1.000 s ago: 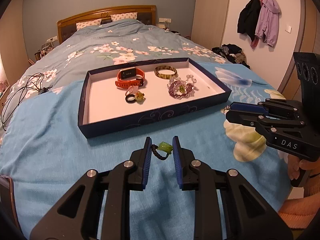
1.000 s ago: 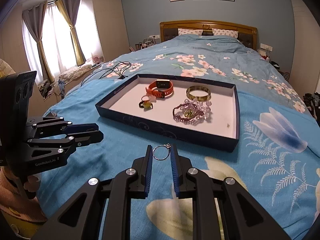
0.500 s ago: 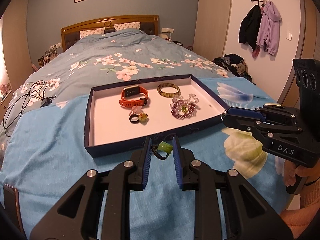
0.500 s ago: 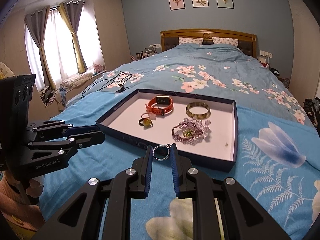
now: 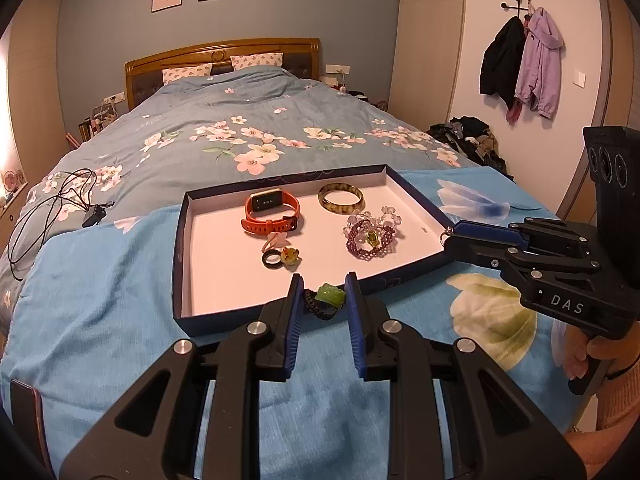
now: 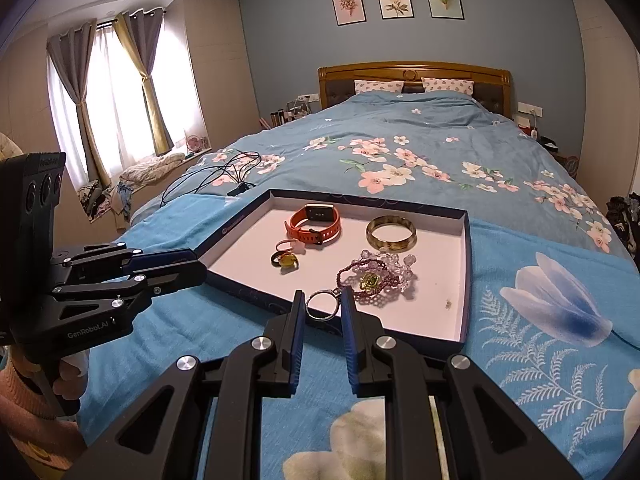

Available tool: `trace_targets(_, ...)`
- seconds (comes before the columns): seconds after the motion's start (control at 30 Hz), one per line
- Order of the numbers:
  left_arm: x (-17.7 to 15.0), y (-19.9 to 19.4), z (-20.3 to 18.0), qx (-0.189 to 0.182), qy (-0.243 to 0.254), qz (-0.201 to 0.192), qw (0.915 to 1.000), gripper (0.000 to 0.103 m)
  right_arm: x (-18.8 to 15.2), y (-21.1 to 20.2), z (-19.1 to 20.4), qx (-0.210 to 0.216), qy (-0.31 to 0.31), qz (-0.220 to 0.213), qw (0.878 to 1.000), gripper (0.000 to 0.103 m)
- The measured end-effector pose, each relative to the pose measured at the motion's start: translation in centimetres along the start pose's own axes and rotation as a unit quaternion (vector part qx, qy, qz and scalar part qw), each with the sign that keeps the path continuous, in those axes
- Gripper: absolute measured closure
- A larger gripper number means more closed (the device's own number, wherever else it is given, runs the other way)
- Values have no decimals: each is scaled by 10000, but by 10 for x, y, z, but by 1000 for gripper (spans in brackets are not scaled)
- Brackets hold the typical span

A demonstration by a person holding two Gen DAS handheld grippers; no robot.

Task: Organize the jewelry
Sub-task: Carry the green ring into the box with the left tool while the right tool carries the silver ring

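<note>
A dark blue tray (image 5: 182, 240) with a white floor lies on the bed; it also shows in the right wrist view (image 6: 466, 264). In it lie an orange watch (image 5: 272, 212), a green-brown bangle (image 5: 341, 199), a purple bead bracelet (image 5: 370, 236) and small rings (image 5: 280, 256). My left gripper (image 5: 323, 300) is shut on a black cord ring with a green stone (image 5: 326, 300), just above the tray's near wall. My right gripper (image 6: 323, 306) is shut on a silver ring (image 6: 322, 306), over the tray's near edge.
A black cable (image 5: 44, 208) lies on the floral duvet to the left of the tray. Coats (image 5: 520, 60) hang on the right wall above a clothes pile (image 5: 468, 140). A phone edge (image 5: 26, 416) shows at the lower left. Curtained windows (image 6: 112, 100) stand at the left.
Both grippers have risen and moved forward toward the tray, each still holding its ring. The tray now sits lower and closer under the fingertips.
</note>
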State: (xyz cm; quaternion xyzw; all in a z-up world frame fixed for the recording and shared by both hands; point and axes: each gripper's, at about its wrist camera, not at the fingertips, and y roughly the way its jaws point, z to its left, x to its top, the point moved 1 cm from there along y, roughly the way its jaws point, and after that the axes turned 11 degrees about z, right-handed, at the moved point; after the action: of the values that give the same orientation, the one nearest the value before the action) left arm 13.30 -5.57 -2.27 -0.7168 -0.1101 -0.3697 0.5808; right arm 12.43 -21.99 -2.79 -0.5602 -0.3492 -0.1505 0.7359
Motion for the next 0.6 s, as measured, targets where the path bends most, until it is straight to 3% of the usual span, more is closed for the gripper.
trace_targets(0.6, 15, 1, -1, 52, -1, -138, 9999, 82, 7, 3, -4, -39, 23, -67, 10000, 87)
